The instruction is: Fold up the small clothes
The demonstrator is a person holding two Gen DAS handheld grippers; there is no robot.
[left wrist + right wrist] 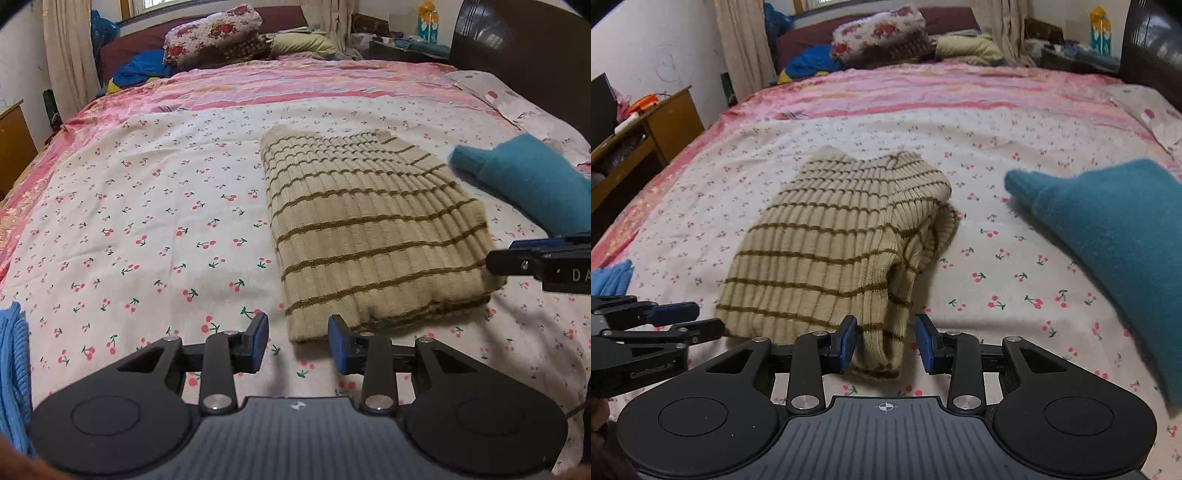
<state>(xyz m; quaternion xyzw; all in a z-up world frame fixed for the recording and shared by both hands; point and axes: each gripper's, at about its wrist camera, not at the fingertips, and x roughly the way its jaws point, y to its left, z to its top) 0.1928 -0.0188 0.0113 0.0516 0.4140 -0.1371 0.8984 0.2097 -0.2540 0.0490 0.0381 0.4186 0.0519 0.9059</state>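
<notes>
A beige ribbed sweater with brown stripes (pixel 373 236) lies folded on the cherry-print bedsheet (pixel 147 221); it also shows in the right wrist view (pixel 831 243). My left gripper (pixel 298 343) is open and empty, at the sweater's near left corner. My right gripper (pixel 886 345) is open, its jaws on either side of the sweater's near right corner without closing on it. The right gripper shows at the right edge of the left wrist view (pixel 535 258). The left gripper shows at the left of the right wrist view (pixel 665 321).
A teal fuzzy garment (pixel 1108 236) lies to the right of the sweater, also in the left wrist view (pixel 524 177). A light blue knit item (pixel 14 369) lies at the near left. Pillows (pixel 214 33) and a pink quilt (pixel 295 85) lie at the far end. A wooden desk (pixel 646 125) stands to the left.
</notes>
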